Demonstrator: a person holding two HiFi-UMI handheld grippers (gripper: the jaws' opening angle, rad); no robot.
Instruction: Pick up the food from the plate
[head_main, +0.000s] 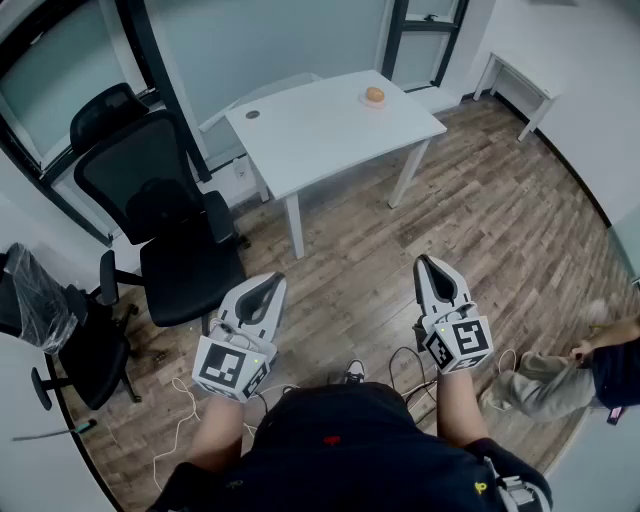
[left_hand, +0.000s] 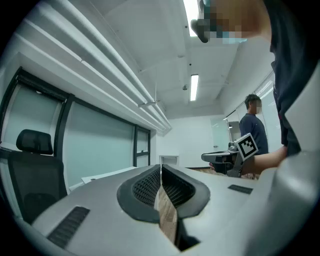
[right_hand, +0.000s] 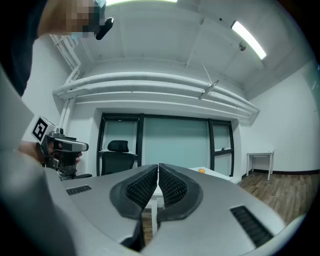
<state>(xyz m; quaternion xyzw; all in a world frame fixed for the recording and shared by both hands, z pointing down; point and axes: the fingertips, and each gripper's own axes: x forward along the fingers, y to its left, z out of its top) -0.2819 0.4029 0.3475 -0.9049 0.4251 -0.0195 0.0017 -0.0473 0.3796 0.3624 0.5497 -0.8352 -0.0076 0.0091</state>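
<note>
An orange piece of food (head_main: 374, 95) lies on a small white plate (head_main: 364, 102) near the far right edge of the white table (head_main: 320, 130). It also shows as a small orange dot, the food (right_hand: 200, 170), in the right gripper view. Both grippers hang well short of the table, over the wooden floor in front of the person. The left gripper (head_main: 274, 281) is shut with nothing between its jaws, and its tips meet in the left gripper view, left gripper (left_hand: 161, 169). The right gripper (head_main: 423, 261) is shut and empty too, its tips closed in its own view, right gripper (right_hand: 158, 166).
Two black office chairs (head_main: 165, 200) stand left of the table, and a third, plastic-wrapped chair (head_main: 50, 320) is at the far left. A small dark disc (head_main: 252, 114) lies on the table's left part. A white side table (head_main: 520, 85) stands far right. Another person (head_main: 590, 365) is at the right edge.
</note>
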